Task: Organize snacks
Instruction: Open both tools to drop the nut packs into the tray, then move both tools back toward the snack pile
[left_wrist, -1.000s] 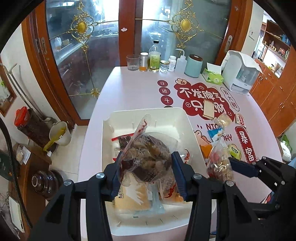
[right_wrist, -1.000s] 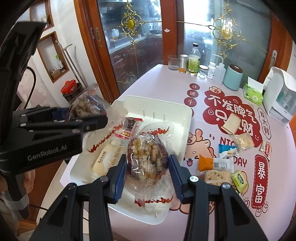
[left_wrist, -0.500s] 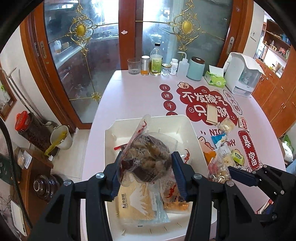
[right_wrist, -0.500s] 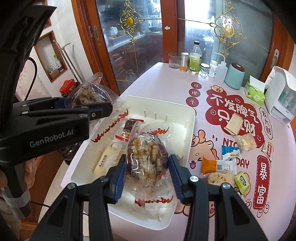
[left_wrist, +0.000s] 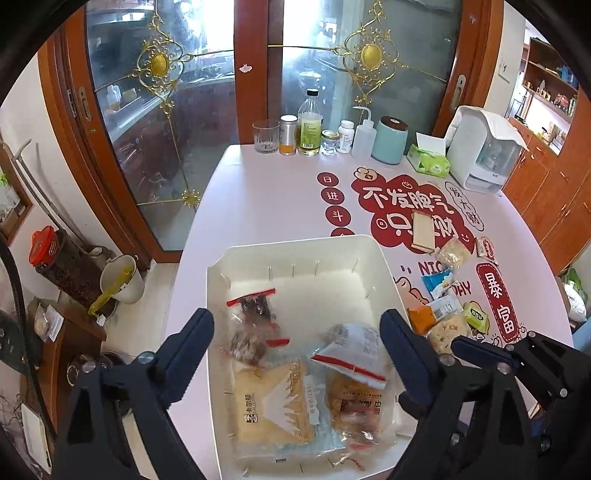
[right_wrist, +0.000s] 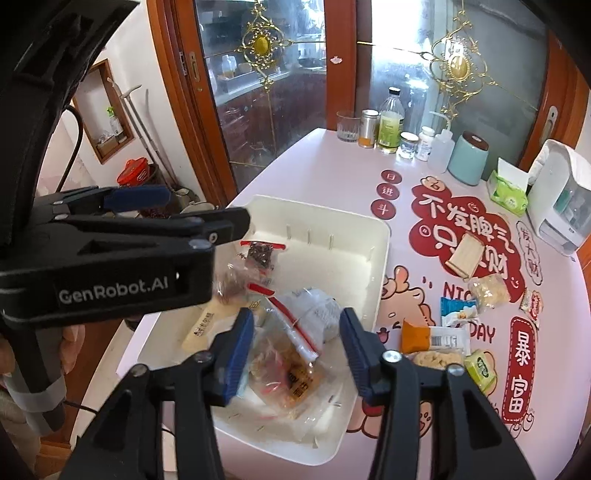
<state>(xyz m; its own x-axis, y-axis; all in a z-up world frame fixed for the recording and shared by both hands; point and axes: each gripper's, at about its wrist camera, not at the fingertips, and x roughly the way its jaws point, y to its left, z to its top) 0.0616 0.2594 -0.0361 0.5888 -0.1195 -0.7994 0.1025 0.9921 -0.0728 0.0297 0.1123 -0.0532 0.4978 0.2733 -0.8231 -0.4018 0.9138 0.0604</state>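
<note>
right view only: left gripper (right_wrist: 207, 210) from the side | left view: snack bags (left_wrist: 306, 373) in white bin (left_wrist: 295, 247) | left gripper jaws opening wide, empty | right gripper (right_wrist: 297, 343) jaws opening, released, above bin, bags below

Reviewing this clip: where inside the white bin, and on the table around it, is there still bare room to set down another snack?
The white bin is bare in its far half, beyond the red-sealed dark snack bag. Its near half is crowded with overlapping bags. The pink table lies bare between the bin and the row of bottles. To the bin's right, loose snack packets crowd the table.
</note>
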